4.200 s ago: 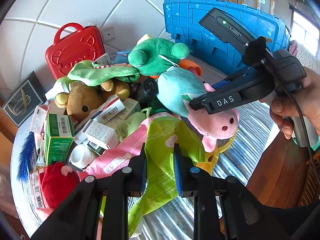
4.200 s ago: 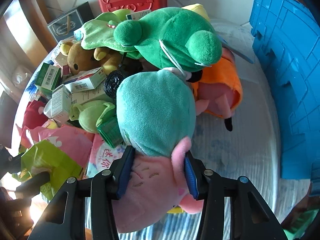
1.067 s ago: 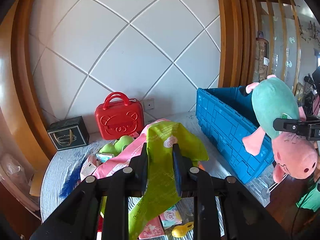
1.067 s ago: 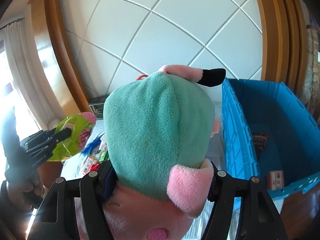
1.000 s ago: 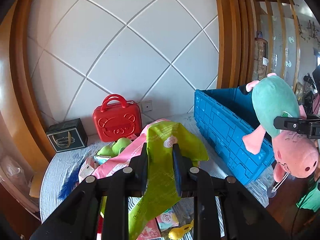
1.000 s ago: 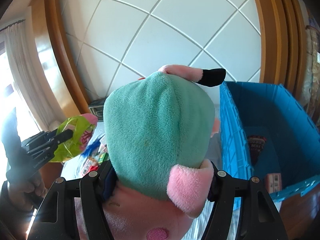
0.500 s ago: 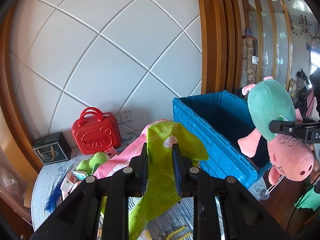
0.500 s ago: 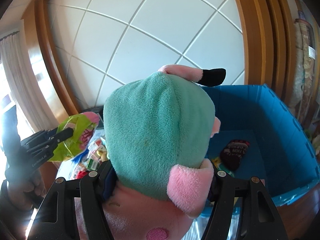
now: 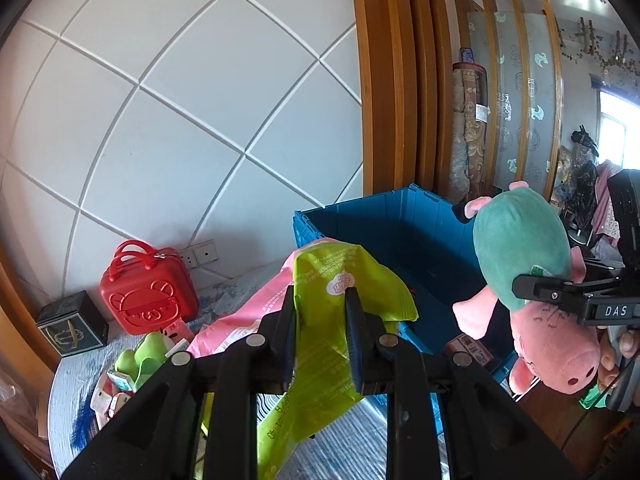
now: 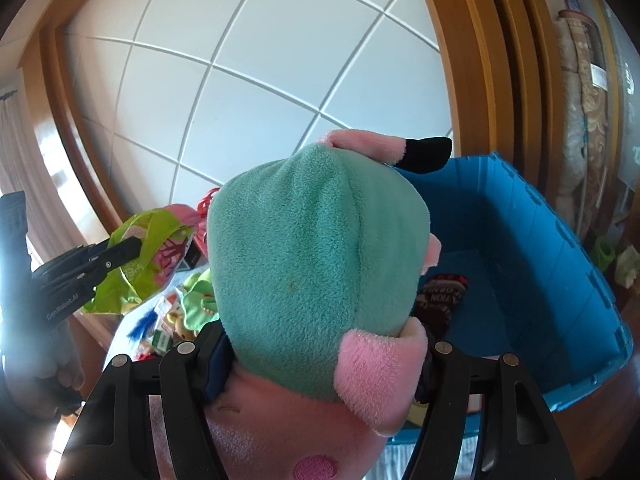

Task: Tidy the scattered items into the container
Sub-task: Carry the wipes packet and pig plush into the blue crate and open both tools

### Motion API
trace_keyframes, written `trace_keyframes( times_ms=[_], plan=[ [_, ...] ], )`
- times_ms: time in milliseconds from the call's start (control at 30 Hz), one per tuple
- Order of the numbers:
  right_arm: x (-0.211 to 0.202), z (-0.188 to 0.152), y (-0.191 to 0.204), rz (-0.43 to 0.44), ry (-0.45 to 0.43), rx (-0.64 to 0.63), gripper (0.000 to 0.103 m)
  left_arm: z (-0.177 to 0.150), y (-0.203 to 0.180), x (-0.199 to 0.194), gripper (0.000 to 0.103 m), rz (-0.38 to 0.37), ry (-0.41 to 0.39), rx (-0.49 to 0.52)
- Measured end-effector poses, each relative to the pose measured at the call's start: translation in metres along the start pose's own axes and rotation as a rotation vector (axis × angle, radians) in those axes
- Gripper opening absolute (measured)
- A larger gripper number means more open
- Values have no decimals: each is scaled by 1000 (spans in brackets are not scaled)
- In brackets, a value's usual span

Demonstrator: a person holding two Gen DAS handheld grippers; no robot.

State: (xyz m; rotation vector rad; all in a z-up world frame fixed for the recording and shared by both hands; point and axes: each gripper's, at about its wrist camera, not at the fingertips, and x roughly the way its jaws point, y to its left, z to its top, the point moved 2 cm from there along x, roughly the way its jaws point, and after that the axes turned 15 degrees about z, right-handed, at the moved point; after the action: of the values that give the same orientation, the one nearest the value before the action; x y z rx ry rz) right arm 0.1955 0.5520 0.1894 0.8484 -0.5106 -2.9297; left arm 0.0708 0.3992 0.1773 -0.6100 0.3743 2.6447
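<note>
A white wall of diamond-quilted panels framed in warm brown wood fills the upper half of both wrist views, above a table covered with a blue-and-white cloth. In the left wrist view, at lower left, a small black gift box stands beside a red hard-shell toy suitcase with a bear face, with green plush toys and small cartons heaped in front of them. At lower centre the left gripper is clenched on a lime-green and pink plastic snack bag, held aloft with its top edge overlapping the near wall of the open blue plastic storage crate behind it. At right, the right gripper grasps a pink plush pig in a teal dress by the neck, head hanging down, level with the crate's right side. In the right wrist view, the snack bag shows at middle left pinched in the left gripper; the plush pig fills the centre, squeezed between the right gripper's blue-padded fingers; at right the crate lies open below, a dark printed packet on its floor.
</note>
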Motion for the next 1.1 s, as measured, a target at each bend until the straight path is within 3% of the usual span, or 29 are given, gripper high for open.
trace_keyframes(
  times_ms=[567, 1100],
  plan=[
    [-23, 10, -84, -65, -46, 75, 67, 58, -112, 44, 21, -101, -29, 119],
    [-5, 20, -147, -162, -16, 134, 67, 79, -186, 100, 21, -155, 12, 202]
  ],
)
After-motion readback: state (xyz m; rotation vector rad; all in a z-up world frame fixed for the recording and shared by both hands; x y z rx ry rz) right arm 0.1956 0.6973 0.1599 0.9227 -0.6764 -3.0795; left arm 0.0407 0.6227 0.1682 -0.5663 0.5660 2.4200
